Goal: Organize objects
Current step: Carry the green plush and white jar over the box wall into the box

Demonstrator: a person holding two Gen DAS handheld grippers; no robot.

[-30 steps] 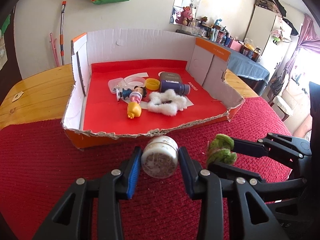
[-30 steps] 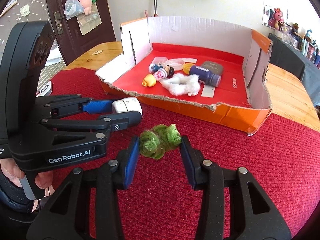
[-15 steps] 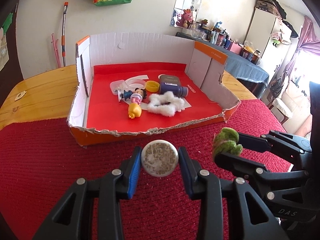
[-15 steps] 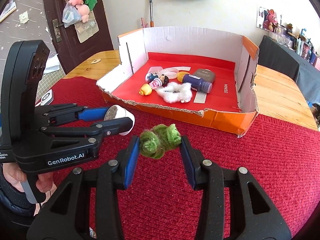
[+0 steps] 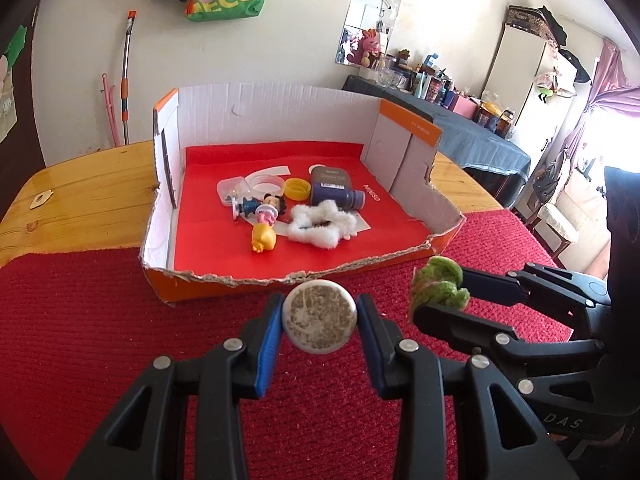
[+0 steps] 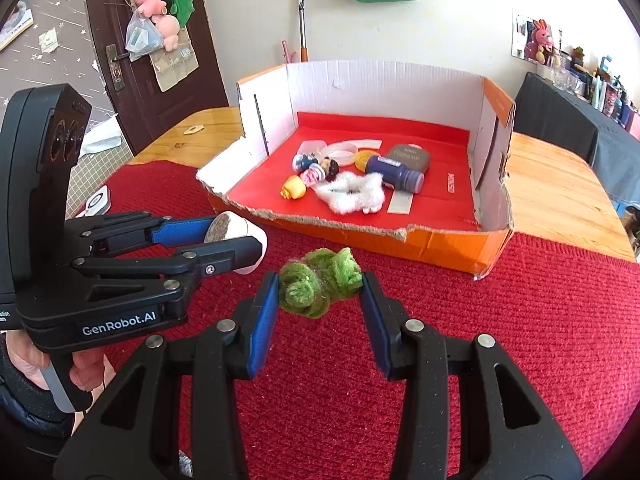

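Observation:
My left gripper (image 5: 319,322) is shut on a small round white jar (image 5: 319,317), held above the red cloth just short of the box's torn front edge; the jar also shows in the right wrist view (image 6: 236,240). My right gripper (image 6: 320,291) is shut on a green fuzzy scrunchie (image 6: 320,288), to the right of the left gripper; the scrunchie also shows in the left wrist view (image 5: 438,283). The open cardboard box (image 5: 280,108) with a red floor holds a purple bottle (image 5: 336,194), a white fluffy scrunchie (image 5: 322,226), a yellow toy (image 5: 264,237), small figures (image 5: 260,208) and a yellow cap (image 5: 297,189).
The box stands on a wooden table (image 5: 80,196) partly covered by a red cloth (image 5: 80,320). The box's side walls (image 6: 494,152) stand tall; its front edge (image 6: 320,220) is low and torn. A dark door (image 6: 140,40) and a cluttered side table (image 5: 460,120) lie beyond.
Both grippers have lifted and tilted a little with their objects. The jar has turned so that its flat end faces the left camera. The box looks slightly farther away.

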